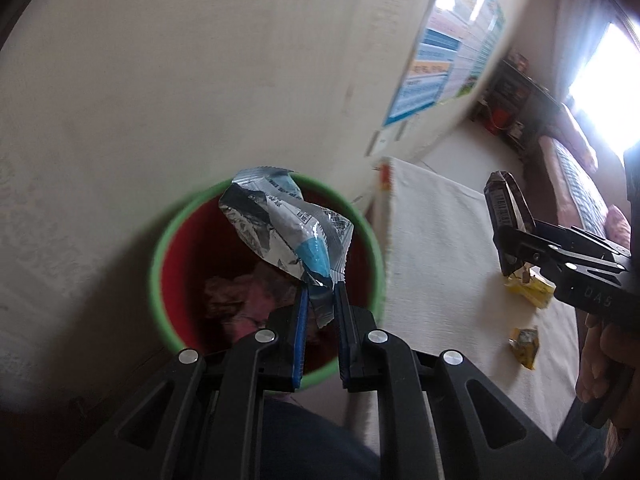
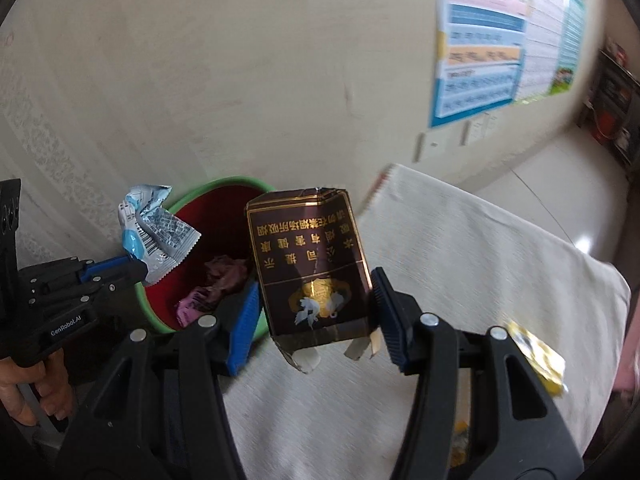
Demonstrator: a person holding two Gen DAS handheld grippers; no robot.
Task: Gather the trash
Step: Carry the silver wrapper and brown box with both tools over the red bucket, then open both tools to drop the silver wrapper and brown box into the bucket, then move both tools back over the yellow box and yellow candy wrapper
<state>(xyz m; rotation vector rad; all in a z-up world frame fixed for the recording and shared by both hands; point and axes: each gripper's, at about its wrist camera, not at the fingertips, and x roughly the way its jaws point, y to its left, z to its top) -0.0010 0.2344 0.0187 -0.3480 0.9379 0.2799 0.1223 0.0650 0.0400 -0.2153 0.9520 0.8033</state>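
Observation:
My left gripper (image 1: 320, 294) is shut on a crumpled silver and blue wrapper (image 1: 288, 224), which hangs over the open mouth of a red bin with a green rim (image 1: 160, 264). The right wrist view shows the same wrapper (image 2: 156, 228) and left gripper (image 2: 138, 270) at the bin's (image 2: 216, 200) left edge. My right gripper (image 2: 316, 304) is shut on a dark brown cigarette pack (image 2: 308, 264) with gold lettering, held above the table edge just right of the bin. The left wrist view has that pack (image 1: 506, 208) in the right gripper (image 1: 510, 240) at the right.
Pink and purple scraps (image 2: 212, 284) lie inside the bin. A white cloth-covered table (image 2: 460, 260) carries yellow wrappers (image 1: 530, 290) (image 1: 524, 346). A wall with a poster (image 2: 480, 40) stands behind. A hand (image 2: 28, 384) holds the left gripper's handle.

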